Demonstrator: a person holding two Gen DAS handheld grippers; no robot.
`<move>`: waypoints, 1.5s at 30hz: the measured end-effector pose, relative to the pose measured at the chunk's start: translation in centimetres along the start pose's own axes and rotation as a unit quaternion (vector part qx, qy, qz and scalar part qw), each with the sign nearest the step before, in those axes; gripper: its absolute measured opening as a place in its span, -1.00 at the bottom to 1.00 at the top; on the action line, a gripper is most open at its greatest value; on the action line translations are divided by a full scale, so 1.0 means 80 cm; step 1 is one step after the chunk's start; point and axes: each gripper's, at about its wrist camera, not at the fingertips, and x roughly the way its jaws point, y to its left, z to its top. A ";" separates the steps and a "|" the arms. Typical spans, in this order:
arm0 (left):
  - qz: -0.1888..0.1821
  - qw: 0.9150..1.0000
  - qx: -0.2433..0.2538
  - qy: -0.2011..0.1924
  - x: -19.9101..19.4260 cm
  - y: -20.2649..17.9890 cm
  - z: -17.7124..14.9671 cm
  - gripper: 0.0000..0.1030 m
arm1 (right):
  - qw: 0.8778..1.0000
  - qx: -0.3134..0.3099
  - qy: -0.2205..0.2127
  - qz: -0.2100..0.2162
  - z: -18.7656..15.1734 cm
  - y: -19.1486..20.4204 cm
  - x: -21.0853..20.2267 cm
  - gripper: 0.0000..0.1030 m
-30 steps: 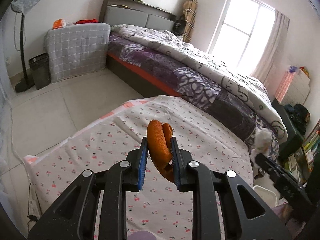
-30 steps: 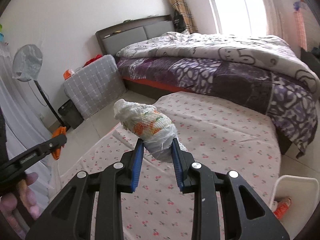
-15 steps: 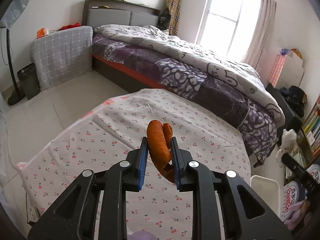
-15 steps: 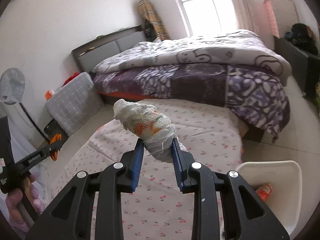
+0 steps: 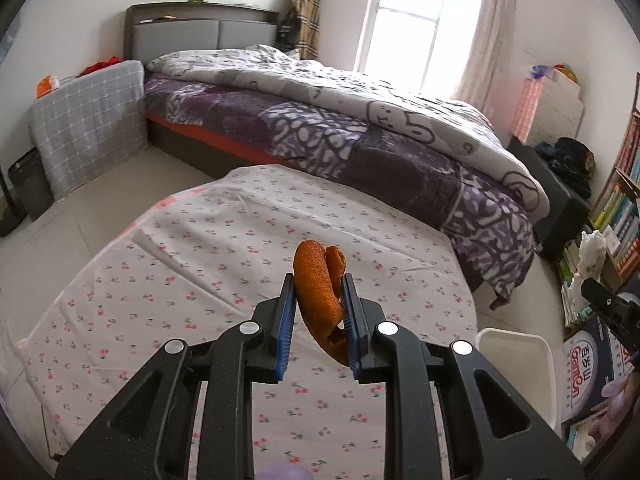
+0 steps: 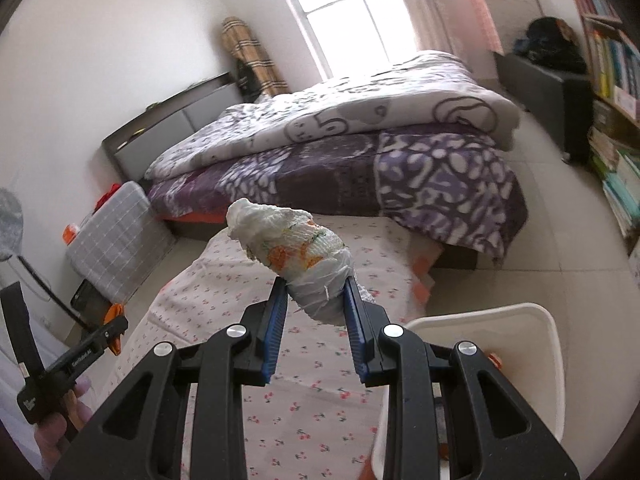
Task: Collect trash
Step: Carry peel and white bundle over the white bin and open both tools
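Observation:
My left gripper (image 5: 319, 294) is shut on a curled orange peel (image 5: 318, 286), held above the cherry-print tablecloth (image 5: 208, 272). In the right wrist view my right gripper (image 6: 315, 292) is shut on a crumpled white tissue wad with an orange print (image 6: 298, 254). A white plastic bin (image 6: 520, 328) stands on the floor to the right of the table, just right of that gripper; something orange lies inside it. The same bin (image 5: 516, 354) shows at the lower right of the left wrist view. The left gripper (image 6: 112, 330), with the peel at its tip, appears at the far left of the right wrist view.
A bed with a purple patterned quilt (image 5: 360, 132) lies beyond the table. A grey checked cover (image 5: 88, 124) drapes furniture by the headboard, with a dark waste basket (image 5: 28, 184) beside it. Bookshelves (image 6: 612, 92) line the right wall. Pale tiled floor (image 6: 552, 240) runs between bed and shelves.
Both views have swung to the right, with the grippers rolling. The white bin has come much closer in the right wrist view and entered the left one. Both grips are unchanged.

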 end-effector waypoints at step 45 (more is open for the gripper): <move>-0.110 0.976 0.182 0.043 0.023 -0.303 -0.089 0.69 | 0.962 0.063 -0.098 -0.246 0.016 -0.161 -0.129 0.87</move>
